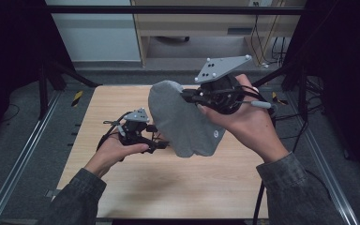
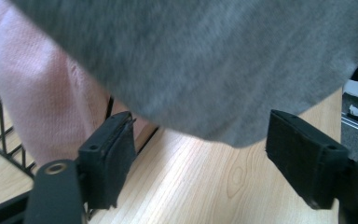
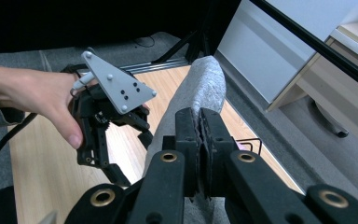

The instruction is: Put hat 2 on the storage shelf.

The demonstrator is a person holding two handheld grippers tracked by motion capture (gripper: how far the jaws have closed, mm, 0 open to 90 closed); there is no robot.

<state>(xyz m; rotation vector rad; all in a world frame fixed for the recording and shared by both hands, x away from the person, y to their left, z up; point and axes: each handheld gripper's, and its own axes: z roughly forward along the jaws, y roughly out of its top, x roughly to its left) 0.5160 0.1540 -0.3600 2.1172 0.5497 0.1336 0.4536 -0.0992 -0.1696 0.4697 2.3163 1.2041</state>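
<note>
Here, you hold a grey cloth (image 1: 183,119) lifted above the wooden table (image 1: 168,187), mid-frame in the high view.

Nearest, lower left, your left gripper (image 1: 161,144) has open jaws flanking the cloth's lower edge without pinching it. Centre right, your right gripper (image 1: 187,95) is clamped on the cloth's upper part. Lifting looks done; a second grip remains. Farther off, a pink cloth (image 2: 37,102) drapes a wire rack (image 2: 2,144).
</note>
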